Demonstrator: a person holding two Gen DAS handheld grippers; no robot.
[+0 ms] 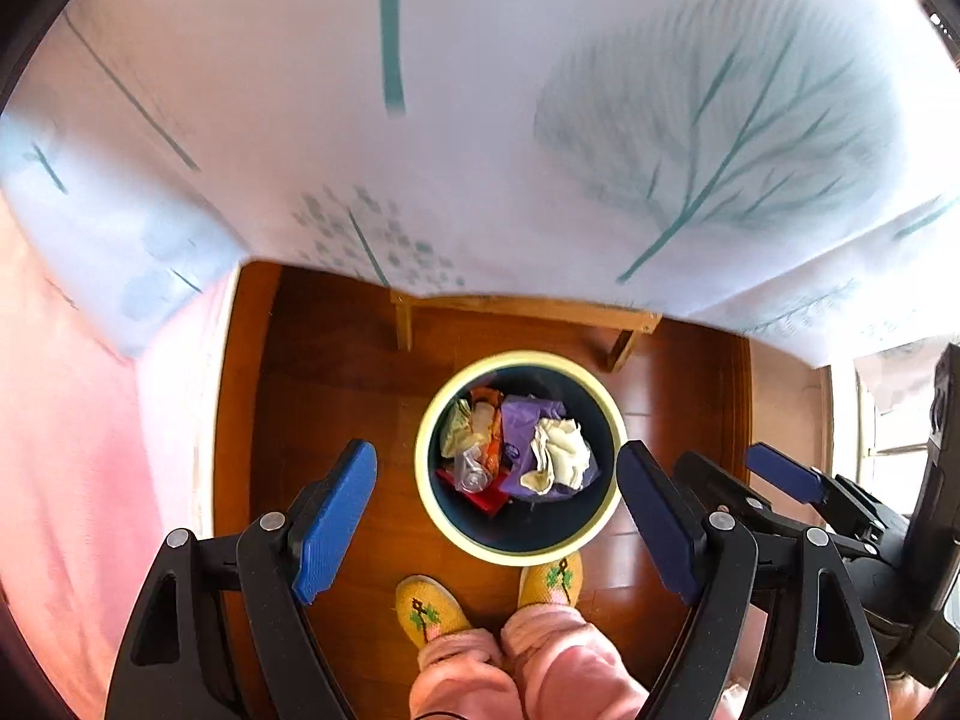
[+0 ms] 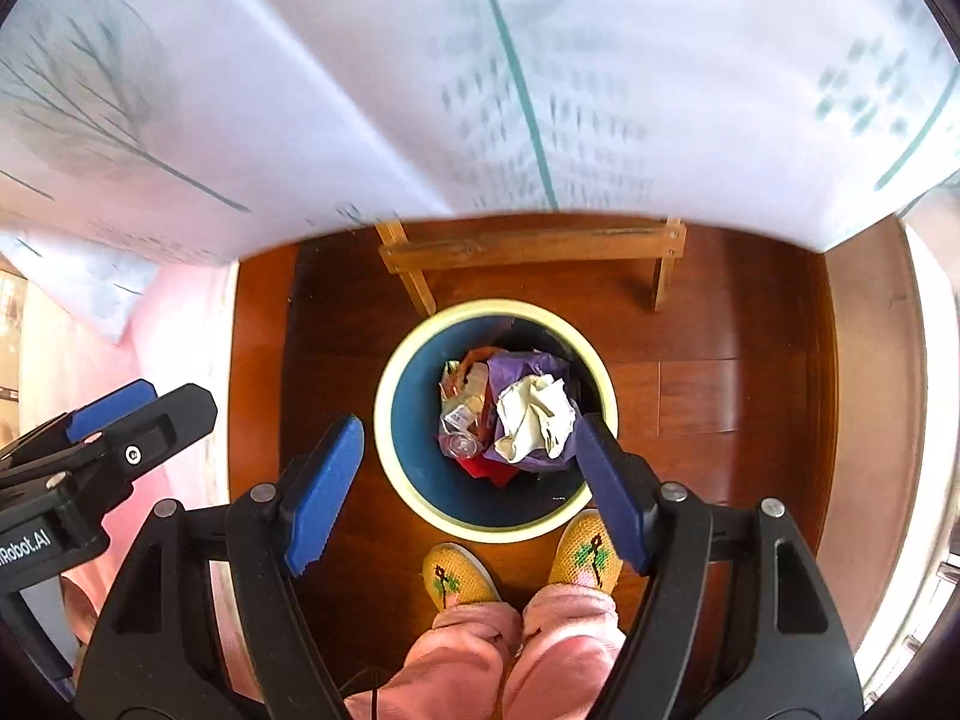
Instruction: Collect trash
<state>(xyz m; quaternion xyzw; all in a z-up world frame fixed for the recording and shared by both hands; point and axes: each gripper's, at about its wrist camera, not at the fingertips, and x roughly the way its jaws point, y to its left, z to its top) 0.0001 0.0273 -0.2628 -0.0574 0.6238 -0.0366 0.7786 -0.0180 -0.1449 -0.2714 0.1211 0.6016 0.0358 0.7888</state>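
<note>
Daylight was bright and soft in both views. The patterned cloth (image 1: pixel 480 120) overhead was washed out and streaked with motion blur (its printed branches smeared). The wooden floor (image 2: pixel 720 330) carried glare, and fisheye bending darkened the corners.

White letters that read "Robot.AI" stand on the black body of the left gripper (image 2: pixel 114 420), at the left edge of the right wrist view, and the start of the word is cut off there. A small wrapper (image 2: pixel 461 418) in the bin (image 2: pixel 384 414) has a label, but its print is too small to read. No other words or numbers can be read.
</note>
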